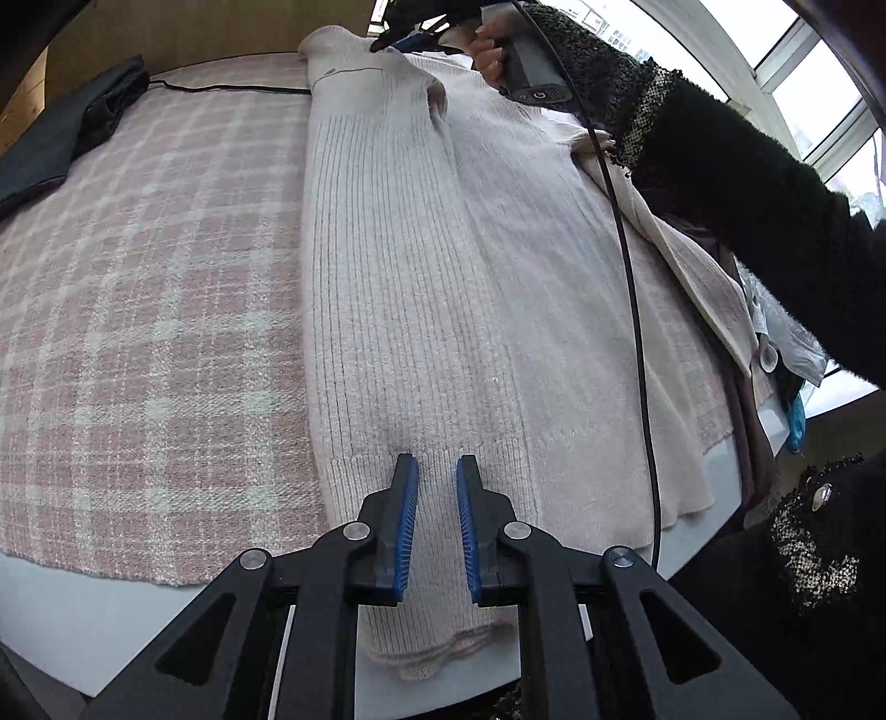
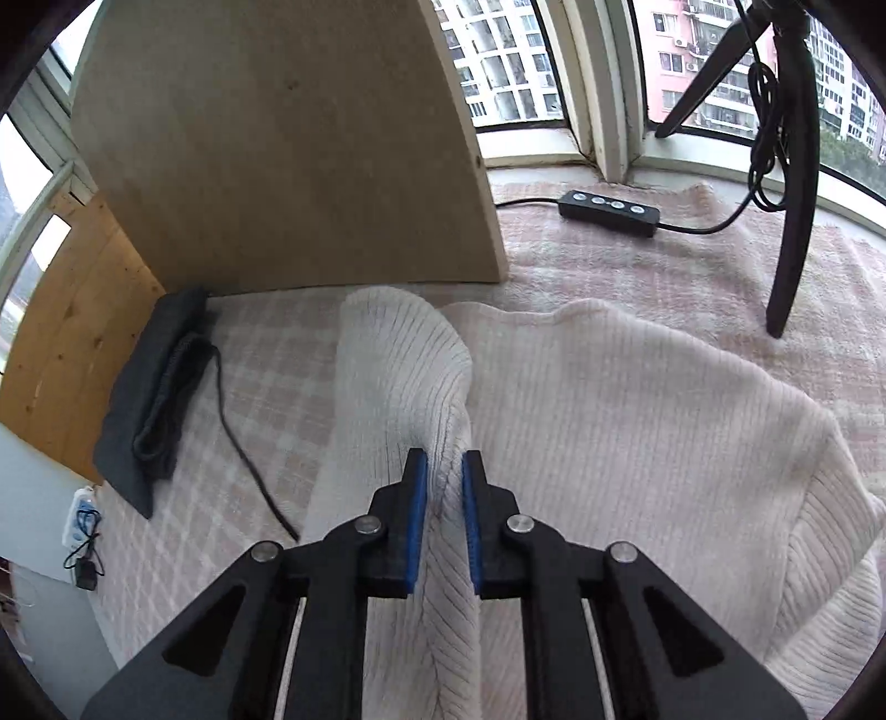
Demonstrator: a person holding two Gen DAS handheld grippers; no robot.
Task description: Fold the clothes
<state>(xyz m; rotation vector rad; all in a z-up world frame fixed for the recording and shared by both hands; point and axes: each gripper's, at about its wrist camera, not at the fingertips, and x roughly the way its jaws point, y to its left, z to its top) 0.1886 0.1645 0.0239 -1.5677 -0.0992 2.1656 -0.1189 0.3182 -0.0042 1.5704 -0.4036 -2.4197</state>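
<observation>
A cream ribbed knit sweater (image 1: 421, 277) lies lengthwise on a pink plaid blanket (image 1: 138, 304). My left gripper (image 1: 437, 471) sits at its near hem, fingers close together with the knit between the blue pads. At the far end, a hand holds my right gripper (image 1: 398, 41) on the sweater's top edge. In the right wrist view that right gripper (image 2: 444, 465) is shut on a raised fold of the sweater (image 2: 637, 415), which stands up as a ridge ahead of the fingers.
A dark folded cloth (image 1: 50, 144) lies at the blanket's far left by a wooden board (image 2: 288, 155). A black cable (image 1: 637, 332) hangs across the sweater's right side. A black sleeve (image 1: 747, 194) crosses above. A controller box (image 2: 609, 212) and tripod leg (image 2: 792, 221) stand by the window.
</observation>
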